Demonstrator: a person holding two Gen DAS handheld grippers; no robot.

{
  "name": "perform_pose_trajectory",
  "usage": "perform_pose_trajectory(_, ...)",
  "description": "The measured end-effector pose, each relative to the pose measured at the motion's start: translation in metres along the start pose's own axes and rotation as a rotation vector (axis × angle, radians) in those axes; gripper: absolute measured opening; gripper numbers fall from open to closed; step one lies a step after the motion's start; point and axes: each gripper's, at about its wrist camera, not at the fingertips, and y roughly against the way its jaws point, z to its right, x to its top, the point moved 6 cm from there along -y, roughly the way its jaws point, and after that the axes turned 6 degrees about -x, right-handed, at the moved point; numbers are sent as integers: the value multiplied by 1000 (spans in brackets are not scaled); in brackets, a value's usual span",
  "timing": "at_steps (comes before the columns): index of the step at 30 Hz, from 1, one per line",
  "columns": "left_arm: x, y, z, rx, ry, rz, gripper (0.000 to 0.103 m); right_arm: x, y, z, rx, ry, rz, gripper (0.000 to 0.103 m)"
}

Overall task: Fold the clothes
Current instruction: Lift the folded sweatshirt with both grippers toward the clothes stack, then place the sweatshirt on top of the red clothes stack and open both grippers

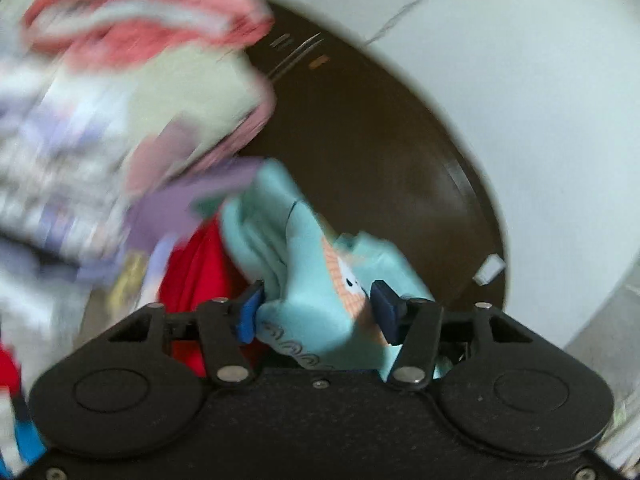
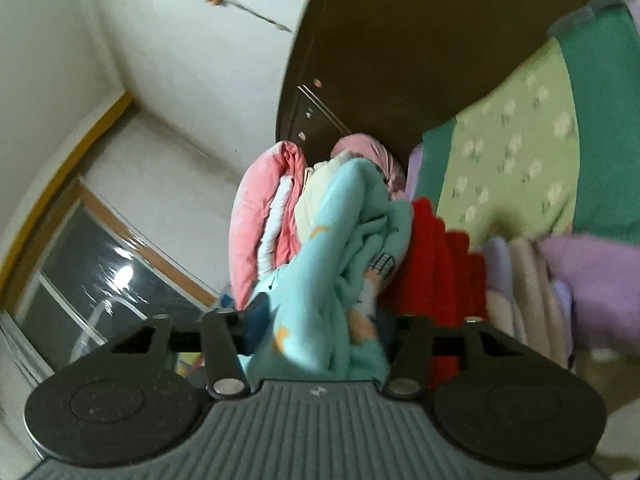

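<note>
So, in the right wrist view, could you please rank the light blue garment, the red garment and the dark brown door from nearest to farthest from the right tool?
1. Light blue garment: bunched between the right tool's fingers.
2. Red garment: just right of the blue one, behind it.
3. Dark brown door: upper background, past the piled clothes.

Both wrist views look close along their fingers, sharing the turquoise garment [image 1: 320,280] and dark door [image 2: 400,40].

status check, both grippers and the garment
Left gripper and right gripper both shut on the light blue garment. Red garment bunched right behind it.
</note>
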Motion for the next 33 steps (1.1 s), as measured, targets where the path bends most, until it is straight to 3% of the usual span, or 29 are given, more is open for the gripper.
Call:
perform_pose_trajectory(1, 5, 0, -2, 6, -17, 13, 53, 1, 3, -5, 2, 22, 23, 48)
perform_pose_trajectory(3, -3, -8, -27, 141, 44, -47, 52, 5, 9, -11, 31, 38, 71, 48)
perform_pose_trajectory(5, -21, -7, -47, 181, 108, -88, 69, -1, -6, -6, -35, 67, 23, 52)
perform_pose_trajectory(8, -27, 13, -55, 112, 209, -21, 77, -7, -14, 2, -68, 75, -17, 60)
perform_pose_trajectory(11, -29, 28, -54, 110, 211, 20, 77, -3, -5, 0, -52, 100, 19, 75)
perform_pose_trajectory(15, -39, 45, -36, 114, 134, 9, 80, 3, 16, -1, -60, 111, 40, 85)
perform_pose_trajectory(19, -53, 71, -13, 121, 37, 14, 92, 1, 41, -5, -75, 125, 35, 94)
perform_pose_trajectory(21, -61, 80, -5, 119, 8, 16, 93, -5, 59, -13, -91, 152, 14, 99)
perform_pose_trajectory(23, -67, 93, 6, 136, -15, 21, 103, -11, 77, -20, -109, 179, -9, 103)
perform_pose_trajectory(33, -75, 140, 66, 410, -215, 58, 103, -45, 149, -68, -192, 279, -134, 103)
